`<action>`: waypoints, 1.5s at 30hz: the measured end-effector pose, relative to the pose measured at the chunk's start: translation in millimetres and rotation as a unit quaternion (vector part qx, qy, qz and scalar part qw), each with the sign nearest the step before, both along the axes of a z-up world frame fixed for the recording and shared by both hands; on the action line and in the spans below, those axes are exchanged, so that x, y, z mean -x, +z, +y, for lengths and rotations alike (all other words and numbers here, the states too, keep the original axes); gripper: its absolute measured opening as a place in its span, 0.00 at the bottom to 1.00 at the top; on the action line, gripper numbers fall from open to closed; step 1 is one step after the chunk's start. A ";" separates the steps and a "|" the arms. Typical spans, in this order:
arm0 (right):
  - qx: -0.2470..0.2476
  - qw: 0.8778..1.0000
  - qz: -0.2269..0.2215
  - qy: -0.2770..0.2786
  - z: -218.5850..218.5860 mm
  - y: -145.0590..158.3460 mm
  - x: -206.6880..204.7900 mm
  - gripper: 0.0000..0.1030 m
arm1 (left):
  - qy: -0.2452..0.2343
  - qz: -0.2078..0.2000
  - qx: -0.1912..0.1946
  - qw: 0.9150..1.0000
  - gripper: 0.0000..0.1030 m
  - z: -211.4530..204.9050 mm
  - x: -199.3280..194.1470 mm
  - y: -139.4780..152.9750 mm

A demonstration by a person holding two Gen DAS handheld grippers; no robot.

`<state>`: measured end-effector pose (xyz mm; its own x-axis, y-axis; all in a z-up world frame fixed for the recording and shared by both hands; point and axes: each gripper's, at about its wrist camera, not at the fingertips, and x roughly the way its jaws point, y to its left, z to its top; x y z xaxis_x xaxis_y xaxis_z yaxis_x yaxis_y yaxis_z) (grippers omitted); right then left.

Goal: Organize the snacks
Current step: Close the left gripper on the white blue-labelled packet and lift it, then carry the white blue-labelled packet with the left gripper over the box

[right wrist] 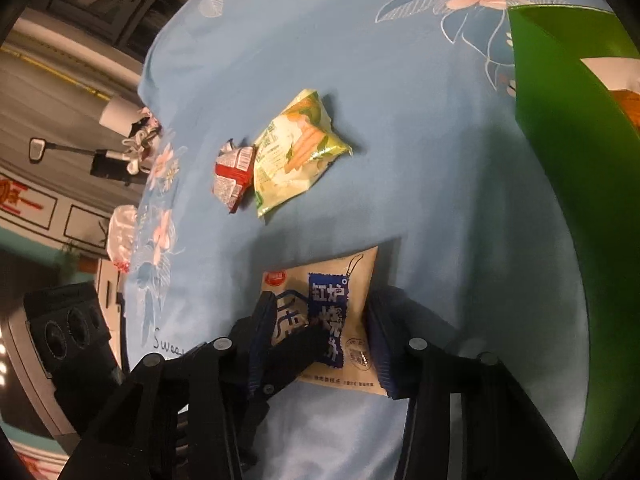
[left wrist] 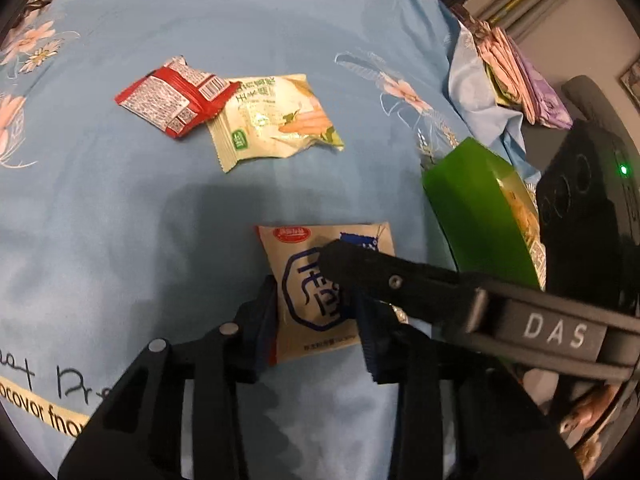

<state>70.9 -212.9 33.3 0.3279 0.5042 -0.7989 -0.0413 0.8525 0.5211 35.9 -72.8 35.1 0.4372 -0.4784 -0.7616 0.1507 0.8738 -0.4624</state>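
Tongs of both hands meet on one beige snack packet with blue print (left wrist: 320, 280) lying on the light-blue flowered bedsheet (left wrist: 120, 200). Left gripper (left wrist: 316, 312) pinches its sides; right gripper (right wrist: 320, 332) straddles it, contact unclear.

Beyond, well apart, lie a red foil packet (left wrist: 172, 96) and a pale green packet (left wrist: 276, 120), touching; a green cardboard box (left wrist: 476, 208) stands at the right.

black tongs (left wrist: 316, 316), blue ribbed pads, silver screws, "das" lettering.

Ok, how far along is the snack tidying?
Done: nothing clearly stowed; the green box hides its inside. In hand: the left gripper is shut on the beige packet, with the right gripper flanking it too, grip unclear. Left: the red packet and pale green packet lie loose on the blue sheet.
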 end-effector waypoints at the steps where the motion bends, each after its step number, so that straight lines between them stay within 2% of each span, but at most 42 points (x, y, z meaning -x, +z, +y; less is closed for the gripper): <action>1: 0.004 1.000 -0.004 0.001 0.5 1.5 0.9 0.46 | 0.000 -0.006 -0.001 1.000 0.32 -1.2 1.2 2.2; 3: 0.011 1.000 -0.015 -0.004 -0.6 8.1 4.6 0.46 | 0.005 -0.007 0.005 1.000 0.32 -2.0 3.6 7.4; 13: 0.012 0.995 -0.099 -0.012 -15.4 66.6 27.8 0.46 | -0.008 -0.091 0.012 0.996 0.32 -24.6 25.5 60.5; 21: 0.008 0.988 -0.147 -0.054 -60.7 98.6 44.7 0.46 | -0.048 -0.131 0.016 0.990 0.32 -72.1 26.3 87.8; 26: 0.019 0.984 -0.155 -0.090 -96.4 106.7 52.9 0.46 | -0.078 -0.129 0.030 0.988 0.32 -104.9 20.1 89.8; 34: 0.018 0.979 -0.139 -0.145 -146.6 101.5 58.2 0.46 | -0.119 -0.109 0.036 0.986 0.32 -153.7 10.1 84.2; 45: 0.005 0.977 -0.111 -0.183 -187.2 84.0 62.2 0.46 | -0.146 -0.073 0.040 0.986 0.31 -187.4 2.0 69.0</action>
<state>8.6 -400.2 117.4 0.6507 0.3129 -0.6918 0.1556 0.8368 0.5249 33.9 -260.3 104.1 0.3739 -0.6557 -0.6559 0.4602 0.7452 -0.4826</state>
